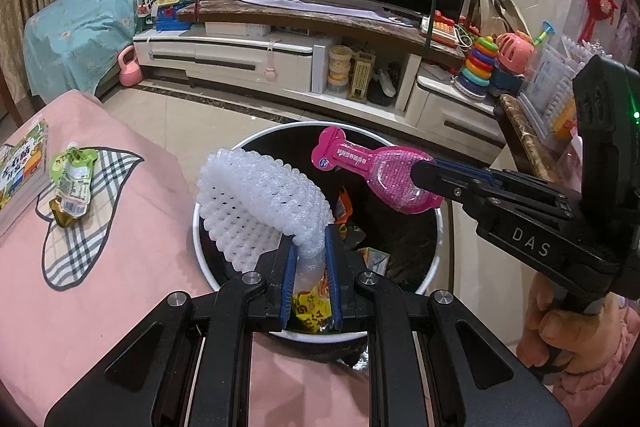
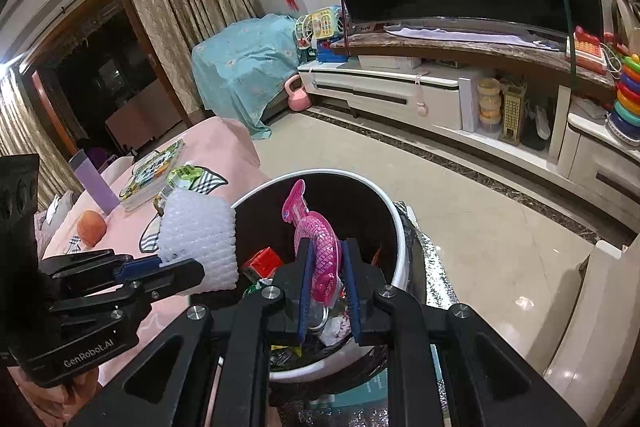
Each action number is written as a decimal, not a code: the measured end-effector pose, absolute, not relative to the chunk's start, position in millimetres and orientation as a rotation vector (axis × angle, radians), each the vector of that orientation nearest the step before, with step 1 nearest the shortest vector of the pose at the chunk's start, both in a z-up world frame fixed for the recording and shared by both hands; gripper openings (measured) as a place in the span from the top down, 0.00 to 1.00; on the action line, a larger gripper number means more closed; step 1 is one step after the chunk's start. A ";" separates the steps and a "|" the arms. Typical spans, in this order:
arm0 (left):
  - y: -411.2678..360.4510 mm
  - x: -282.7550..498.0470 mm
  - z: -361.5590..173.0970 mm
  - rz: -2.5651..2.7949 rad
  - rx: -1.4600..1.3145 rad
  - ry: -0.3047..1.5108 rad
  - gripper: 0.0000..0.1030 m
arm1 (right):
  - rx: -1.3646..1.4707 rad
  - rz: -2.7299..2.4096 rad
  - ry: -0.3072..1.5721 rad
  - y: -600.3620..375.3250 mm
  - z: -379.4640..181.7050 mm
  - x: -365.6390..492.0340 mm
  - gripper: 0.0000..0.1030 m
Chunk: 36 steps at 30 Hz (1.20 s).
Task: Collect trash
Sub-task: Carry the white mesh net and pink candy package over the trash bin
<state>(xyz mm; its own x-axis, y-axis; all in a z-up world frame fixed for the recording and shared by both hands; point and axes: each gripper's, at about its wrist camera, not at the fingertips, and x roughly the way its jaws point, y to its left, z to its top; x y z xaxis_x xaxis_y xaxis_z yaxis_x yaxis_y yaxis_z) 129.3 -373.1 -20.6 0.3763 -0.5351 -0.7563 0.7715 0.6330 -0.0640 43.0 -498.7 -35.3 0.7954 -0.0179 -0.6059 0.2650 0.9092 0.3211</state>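
Observation:
A round trash bin (image 1: 435,269) with a white rim and dark inside stands beside the pink-covered table (image 1: 120,267); several wrappers lie in it. My left gripper (image 1: 311,241) is shut on a white foam fruit net (image 1: 260,203) and holds it over the bin's left rim. My right gripper (image 1: 420,171) is shut on a pink plastic package (image 1: 372,167) and holds it above the bin's opening. In the right wrist view the right gripper (image 2: 326,259) pinches the pink package (image 2: 316,243) over the bin (image 2: 402,227), and the foam net (image 2: 198,239) hangs from the left gripper (image 2: 160,265).
A green drink pouch (image 1: 72,183) and a stack of books (image 1: 22,175) lie on the pink table. An orange fruit (image 2: 91,227) and a purple box (image 2: 94,183) sit further along it. A TV cabinet (image 1: 260,59) with toys stands behind the tiled floor.

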 end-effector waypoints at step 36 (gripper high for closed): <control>-401.4 145.5 -49.9 -0.838 0.396 0.888 0.87 | 0.417 -0.166 0.717 -512.5 -52.6 68.0 0.85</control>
